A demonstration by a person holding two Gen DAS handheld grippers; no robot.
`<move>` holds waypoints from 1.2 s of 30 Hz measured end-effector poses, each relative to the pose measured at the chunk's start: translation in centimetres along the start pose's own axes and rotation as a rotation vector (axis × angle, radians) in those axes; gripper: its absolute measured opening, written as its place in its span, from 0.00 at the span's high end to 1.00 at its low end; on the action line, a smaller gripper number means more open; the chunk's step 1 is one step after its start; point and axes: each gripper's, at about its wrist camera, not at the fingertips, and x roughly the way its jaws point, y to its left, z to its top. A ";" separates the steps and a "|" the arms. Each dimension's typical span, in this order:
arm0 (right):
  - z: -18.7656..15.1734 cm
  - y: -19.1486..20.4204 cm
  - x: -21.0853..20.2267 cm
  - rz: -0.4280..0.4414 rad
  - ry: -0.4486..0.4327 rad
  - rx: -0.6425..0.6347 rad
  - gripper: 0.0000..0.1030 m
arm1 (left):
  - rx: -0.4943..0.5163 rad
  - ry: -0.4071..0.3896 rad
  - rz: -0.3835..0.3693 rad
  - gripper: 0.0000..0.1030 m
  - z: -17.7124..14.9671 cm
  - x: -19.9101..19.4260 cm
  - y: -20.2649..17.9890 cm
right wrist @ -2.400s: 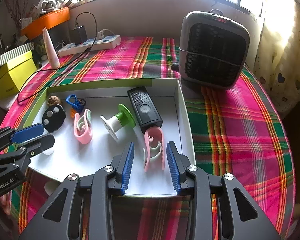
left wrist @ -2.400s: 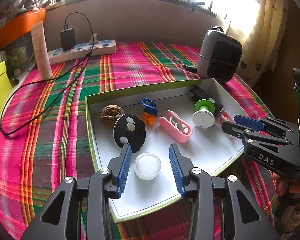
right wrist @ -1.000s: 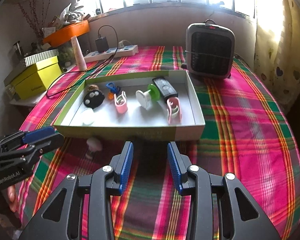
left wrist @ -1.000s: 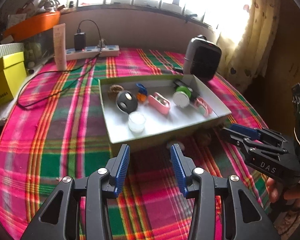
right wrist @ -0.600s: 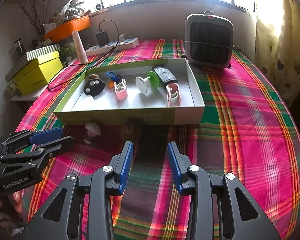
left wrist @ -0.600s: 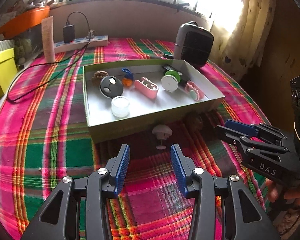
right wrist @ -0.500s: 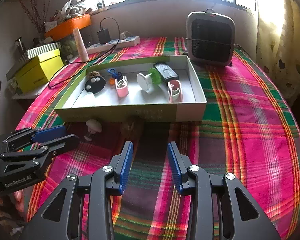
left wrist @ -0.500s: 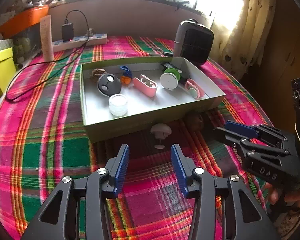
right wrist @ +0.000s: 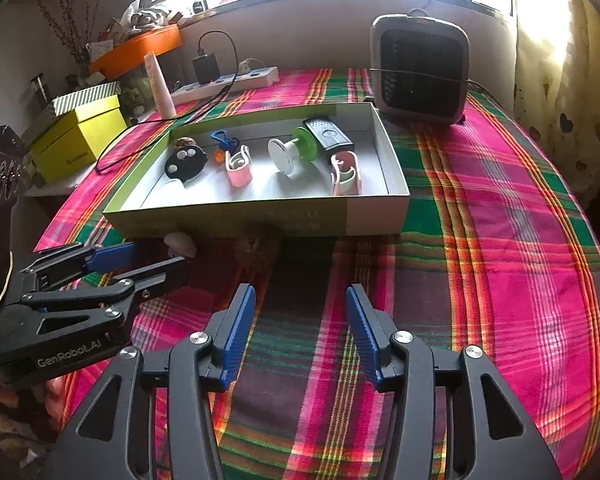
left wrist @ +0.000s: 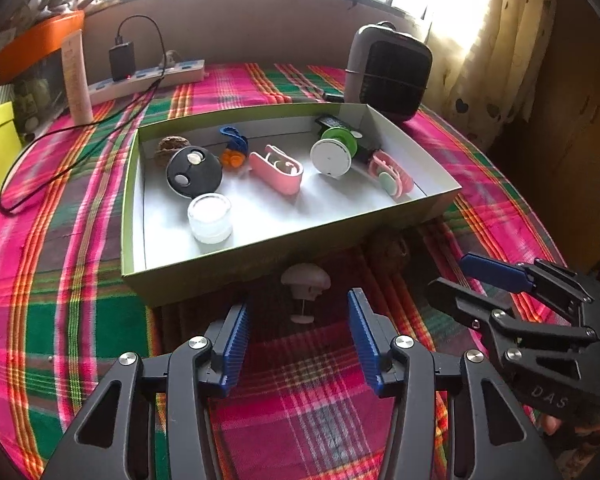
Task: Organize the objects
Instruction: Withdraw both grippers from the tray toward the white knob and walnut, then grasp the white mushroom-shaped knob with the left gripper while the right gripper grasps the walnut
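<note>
A green-walled white box [left wrist: 260,246] [right wrist: 236,216] on the plaid tablecloth holds several small items: a black round remote [left wrist: 194,172], a clear jar [left wrist: 210,218], pink clips [left wrist: 276,168], a green-white spool [left wrist: 334,152]. In front of the box lie a white mushroom-shaped piece [left wrist: 305,280] [right wrist: 180,243] and a brown walnut [left wrist: 388,248] [right wrist: 260,246]. My left gripper [left wrist: 298,320] is open and empty, just short of the mushroom piece. My right gripper [right wrist: 300,316] is open and empty, short of the walnut.
A grey fan heater [right wrist: 420,68] stands behind the box at the right. A power strip with charger and black cable [left wrist: 148,78], a cream tube [left wrist: 76,76] and a yellow box [right wrist: 76,140] stand at the back left. The table edge curves at the right.
Both grippers backed out of the box, then came forward and lower toward the mushroom piece and walnut in front of it. Both stayed open.
</note>
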 end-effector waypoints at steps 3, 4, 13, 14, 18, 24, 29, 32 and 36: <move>0.0 -0.2 0.1 -0.002 0.003 0.001 0.53 | -0.007 0.001 0.006 0.55 0.1 0.2 0.1; 0.1 -0.2 0.2 -0.001 0.005 0.004 0.53 | -0.004 -0.001 0.012 0.55 0.1 0.3 0.0; 0.2 -0.1 0.7 0.006 0.020 -0.004 0.53 | -0.025 -0.007 0.028 0.58 0.4 0.4 0.2; 0.2 -0.1 0.8 0.007 0.022 -0.005 0.53 | -0.027 -0.007 0.033 0.60 0.4 0.4 0.3; 0.2 0.1 0.8 0.009 0.024 -0.013 0.53 | -0.041 -0.009 0.034 0.69 0.5 0.4 0.7; 0.4 0.5 0.9 0.012 0.025 -0.025 0.53 | -0.047 -0.012 0.036 0.76 0.3 0.3 1.1; 0.6 1.0 1.2 0.020 0.030 -0.036 0.53 | -0.054 -0.017 0.030 0.76 0.2 0.2 1.5; 0.8 1.4 1.4 0.026 0.030 -0.044 0.53 | -0.064 -0.019 0.025 0.77 0.1 0.1 1.8; 1.1 2.0 1.8 0.031 0.031 -0.049 0.53 | -0.070 -0.022 0.022 0.77 0.0 0.0 2.2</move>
